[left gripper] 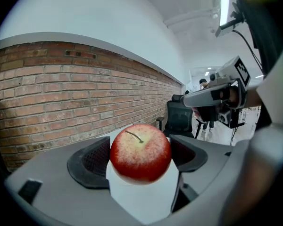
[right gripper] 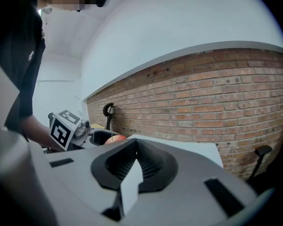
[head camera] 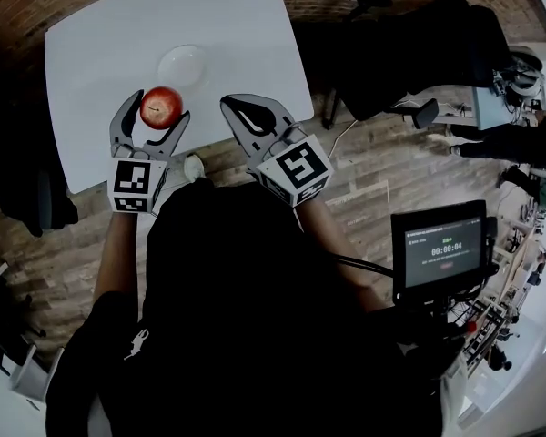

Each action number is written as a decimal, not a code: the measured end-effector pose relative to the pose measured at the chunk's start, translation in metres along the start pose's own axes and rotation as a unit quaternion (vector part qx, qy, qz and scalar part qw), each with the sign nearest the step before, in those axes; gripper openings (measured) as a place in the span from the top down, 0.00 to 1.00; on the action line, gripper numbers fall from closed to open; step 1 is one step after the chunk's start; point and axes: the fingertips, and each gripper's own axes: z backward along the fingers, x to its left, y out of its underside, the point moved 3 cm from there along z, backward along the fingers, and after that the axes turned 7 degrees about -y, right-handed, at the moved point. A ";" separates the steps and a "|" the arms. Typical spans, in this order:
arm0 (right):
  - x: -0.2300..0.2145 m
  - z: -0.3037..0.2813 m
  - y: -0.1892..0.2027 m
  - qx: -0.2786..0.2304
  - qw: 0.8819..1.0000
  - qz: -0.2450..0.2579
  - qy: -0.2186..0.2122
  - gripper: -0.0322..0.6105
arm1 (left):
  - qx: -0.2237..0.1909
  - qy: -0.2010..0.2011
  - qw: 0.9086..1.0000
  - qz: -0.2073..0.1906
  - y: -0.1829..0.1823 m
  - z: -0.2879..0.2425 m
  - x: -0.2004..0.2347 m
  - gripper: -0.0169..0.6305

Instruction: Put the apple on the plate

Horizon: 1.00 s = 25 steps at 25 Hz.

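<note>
A red apple (head camera: 161,106) sits between the jaws of my left gripper (head camera: 156,109), which is shut on it and holds it above the near part of the white table (head camera: 91,35). In the left gripper view the apple (left gripper: 140,152) fills the gap, stem up, with a dark pad against each side. A white plate (head camera: 182,65) lies on the table just beyond the apple, to its right. My right gripper (head camera: 230,104) is over the table's near edge, right of the apple, shut with nothing in it; its jaws meet at the tips (right gripper: 134,143).
A black office chair (head camera: 382,44) stands right of the table. A small screen on a stand (head camera: 441,244) is at the person's right. The floor (head camera: 373,171) is wood planks, and a brick wall (left gripper: 61,88) runs behind the table.
</note>
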 end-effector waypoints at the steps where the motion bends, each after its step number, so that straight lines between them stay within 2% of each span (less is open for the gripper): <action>1: -0.001 -0.002 -0.001 0.000 1.000 -0.001 0.004 0.95 | 0.000 0.002 1.000 0.001 0.000 -0.001 0.003 0.36; 10: -0.012 -0.021 -0.007 0.010 0.999 -0.003 0.032 0.95 | 0.002 0.014 1.000 0.007 0.011 -0.009 0.031 0.36; 16: -0.027 -0.025 -0.005 0.018 0.999 -0.005 0.033 0.95 | -0.001 0.000 1.000 0.015 0.011 -0.016 0.042 0.36; 19: -0.041 -0.028 -0.005 0.014 1.000 -0.002 0.014 0.95 | -0.001 -0.016 1.000 0.014 0.007 -0.027 0.039 0.36; 25: -0.055 -0.035 -0.012 0.014 0.998 0.012 -0.056 0.95 | 0.009 -0.060 0.998 0.028 0.001 -0.042 0.025 0.36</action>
